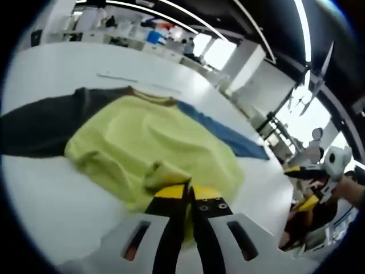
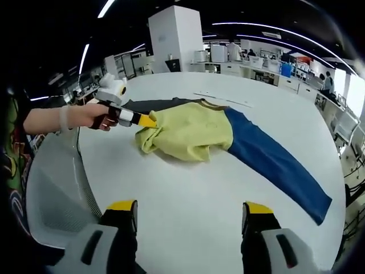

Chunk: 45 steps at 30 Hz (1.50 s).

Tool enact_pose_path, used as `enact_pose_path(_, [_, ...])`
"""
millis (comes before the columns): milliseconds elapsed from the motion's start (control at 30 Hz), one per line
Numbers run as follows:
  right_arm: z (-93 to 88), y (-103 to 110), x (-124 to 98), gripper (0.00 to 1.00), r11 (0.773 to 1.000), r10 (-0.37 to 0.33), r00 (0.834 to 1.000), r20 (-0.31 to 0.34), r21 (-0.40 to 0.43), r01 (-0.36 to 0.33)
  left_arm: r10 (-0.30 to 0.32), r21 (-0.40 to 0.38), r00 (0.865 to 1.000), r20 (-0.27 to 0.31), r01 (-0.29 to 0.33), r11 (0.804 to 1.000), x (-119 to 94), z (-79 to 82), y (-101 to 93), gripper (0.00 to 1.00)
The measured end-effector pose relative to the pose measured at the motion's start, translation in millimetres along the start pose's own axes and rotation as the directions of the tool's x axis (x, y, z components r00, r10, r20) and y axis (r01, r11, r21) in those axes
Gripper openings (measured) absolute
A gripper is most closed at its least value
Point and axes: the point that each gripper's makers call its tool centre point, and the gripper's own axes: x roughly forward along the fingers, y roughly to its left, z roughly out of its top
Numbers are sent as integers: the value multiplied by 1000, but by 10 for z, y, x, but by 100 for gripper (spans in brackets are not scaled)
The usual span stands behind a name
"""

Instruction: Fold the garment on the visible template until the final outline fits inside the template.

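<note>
— Where do we find the garment (image 2: 194,134)?

— We see it spread on the white table (image 2: 188,211), a shirt with a yellow-green body, a brown collar (image 2: 214,105), a dark grey sleeve (image 1: 45,128) and a blue sleeve (image 2: 274,157). In the right gripper view the blue sleeve runs out flat toward the table's right edge, while the dark sleeve lies behind the body, toward the far side.

— And the left gripper (image 1: 188,200)?

— In its own view we see its two black, yellow-tipped jaws pressed together with the garment's hem bunched between them; the cloth rises in a small fold just ahead of the tips. From the right gripper view we see the same tool (image 2: 149,121) held by a person's hand (image 2: 85,117), its yellow tip meeting the rumpled left edge of the yellow body.

— The right gripper (image 2: 191,214)?

— Its jaws stand wide apart over bare tabletop, well short of the garment, with nothing between them. In the left gripper view we catch it (image 1: 311,171) at the right edge, off the cloth.

— What lies beyond?

— An open office with desks, a white column (image 2: 177,37) and ceiling strip lights. On the table past the collar we make out a thin pale line (image 2: 222,100); what it is, we cannot tell.
</note>
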Motion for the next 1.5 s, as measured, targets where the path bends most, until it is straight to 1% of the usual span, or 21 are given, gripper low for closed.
enact_pose_path(233, [17, 17, 13, 74, 1000, 3, 1000, 3, -5, -2, 0, 19, 1000, 23, -1, 1000, -119, 67, 4, 4])
enact_pose_path(333, [27, 23, 21, 74, 1000, 5, 1000, 7, -5, -5, 9, 29, 1000, 29, -10, 1000, -185, 83, 51, 6])
enact_pose_path(467, [24, 51, 35, 74, 1000, 9, 1000, 5, -10, -9, 18, 24, 999, 35, -18, 1000, -263, 92, 96, 7])
enact_pose_path(567, [19, 60, 41, 74, 1000, 12, 1000, 4, -7, -12, 23, 31, 999, 45, -24, 999, -299, 100, 114, 9])
enact_pose_path(667, [17, 62, 46, 74, 1000, 13, 1000, 3, -7, -13, 28, 27, 999, 41, -29, 999, -292, 90, 149, 10])
enact_pose_path(733, [21, 63, 44, 74, 1000, 13, 1000, 5, -8, -13, 29, 23, 998, 50, -31, 999, -317, 121, 146, 10])
enact_pose_path(767, [21, 60, 42, 74, 1000, 12, 1000, 5, -9, -12, 28, 24, 998, 63, -29, 999, -345, 155, 129, 10])
enact_pose_path(867, [22, 56, 40, 74, 1000, 11, 1000, 5, -8, -11, 27, 31, 997, 70, -29, 999, -388, 176, 117, 9])
enact_pose_path(1033, [36, 52, 39, 74, 1000, 11, 1000, 9, -9, -11, 61, 29, 994, 87, -64, 998, -523, 153, 242, 10])
enact_pose_path(1067, [35, 53, 43, 74, 1000, 12, 1000, 8, -10, -12, 73, 27, 994, 81, -75, 997, -533, 120, 301, 10])
enact_pose_path(1100, [33, 55, 45, 74, 1000, 12, 1000, 7, -10, -12, 83, 28, 995, 63, -84, 996, -539, 77, 342, 11])
enact_pose_path(1133, [30, 58, 52, 74, 1000, 14, 1000, 6, -11, -14, 93, 16, 994, 61, -94, 995, -551, 54, 390, 12])
enact_pose_path(1233, [28, 69, 60, 74, 1000, 17, 1000, 7, -8, -17, 104, 8, 993, 61, -104, 995, -580, 25, 432, 11])
enact_pose_path(1367, [15, 73, 64, 74, 1000, 18, 1000, 4, -8, -18, 107, 15, 993, 55, -108, 994, -556, 12, 443, 11])
enact_pose_path(1500, [1, 61, 55, 74, 1000, 15, 1000, 3, -2, -15, 107, 7, 993, 51, -107, 994, -475, 24, 464, 10])
